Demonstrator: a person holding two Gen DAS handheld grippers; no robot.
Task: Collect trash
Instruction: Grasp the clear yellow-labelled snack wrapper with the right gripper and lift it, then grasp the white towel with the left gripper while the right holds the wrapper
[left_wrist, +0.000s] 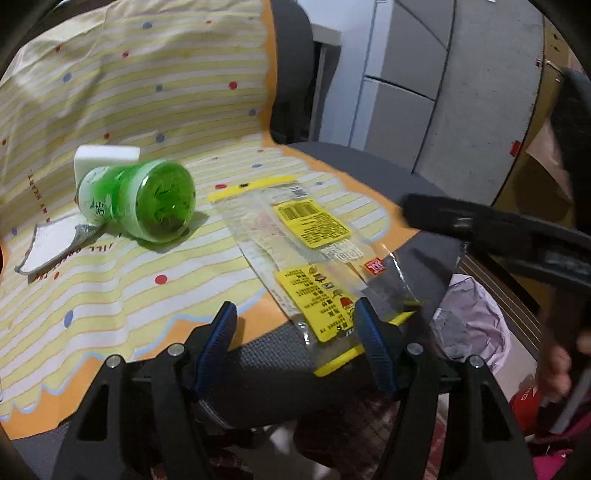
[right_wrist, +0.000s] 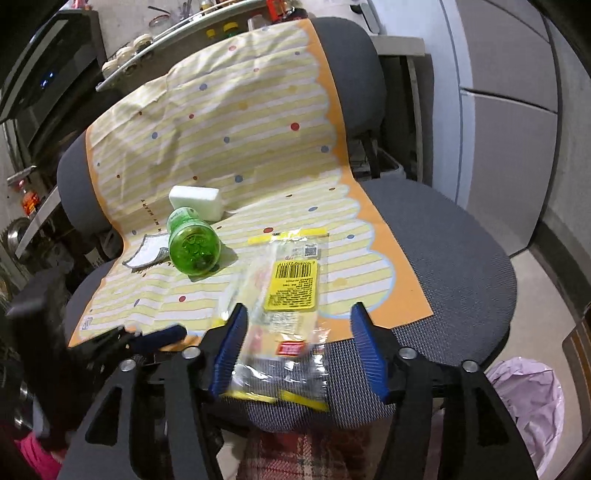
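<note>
Right wrist view: right gripper (right_wrist: 297, 345) spread wide, jaws straddling but not pressing the clear yellow-labelled wrapper (right_wrist: 284, 306) lying on the chair seat (right_wrist: 454, 266); left gripper (left_wrist: 295, 332) likewise open, empty

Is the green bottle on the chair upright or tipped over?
Tipped over. The green bottle lies on its side on the striped cloth, round base facing the camera.
</note>
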